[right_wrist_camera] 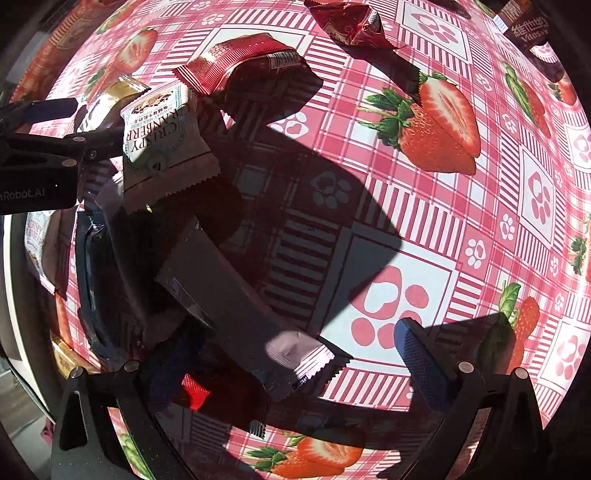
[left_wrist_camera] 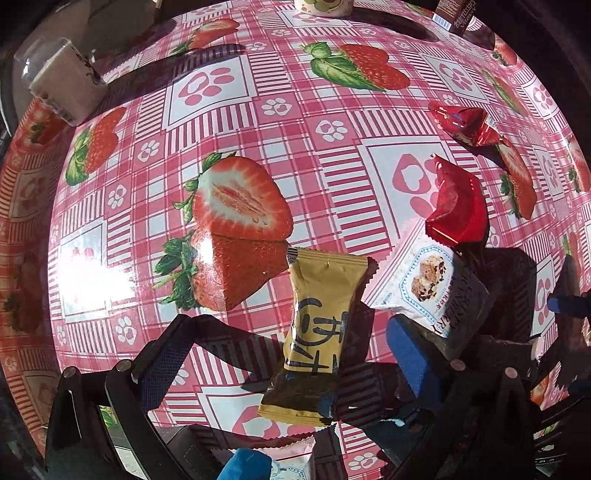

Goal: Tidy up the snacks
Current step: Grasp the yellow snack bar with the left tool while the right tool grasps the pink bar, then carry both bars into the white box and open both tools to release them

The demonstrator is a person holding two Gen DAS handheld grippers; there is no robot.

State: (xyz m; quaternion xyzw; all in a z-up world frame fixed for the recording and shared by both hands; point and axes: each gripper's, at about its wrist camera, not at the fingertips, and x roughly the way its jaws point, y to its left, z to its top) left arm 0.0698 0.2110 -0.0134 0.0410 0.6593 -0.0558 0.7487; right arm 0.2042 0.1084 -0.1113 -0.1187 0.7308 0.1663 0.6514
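two grippers work over the pink checked oilcloth with printed strawberries and paw prints (left_wrist_camera: 258, 110), and several wrapped snacks lie scattered on it in hard sunlight. the left gripper (left_wrist_camera: 284, 354) has its dark fingers spread wide apart, released, with the mustard-yellow foil snack packet with black lettering (left_wrist_camera: 317, 332) lying flat on the cloth between them, touching neither finger as far as i can see. just to the right of that packet sits the white cranberry crisp packet with a biscuit picture (left_wrist_camera: 424, 284), its near end tucked against the blue-padded right finger (left_wrist_camera: 413, 354). beyond it, a glossy red foil packet (left_wrist_camera: 458, 206) stands crumpled, and farther right a second red wrapped sweet (left_wrist_camera: 465, 122) lies alone. at the far left a pale cloudy carton in clear wrap (left_wrist_camera: 62, 85) rests at the cloth's edge, and a brown drink carton (left_wrist_camera: 454, 14) stands far right.

the right gripper (right_wrist_camera: 280, 362) is likewise open, fingers well apart. a long dull pinkish-grey wrapper (right_wrist_camera: 236, 314) lies slantwise in shadow between them; whether the left finger touches it is hard to tell in the dark. from this view the cranberry packet (right_wrist_camera: 166, 136) sits on the left, beside the other gripper's black frame (right_wrist_camera: 48, 162).
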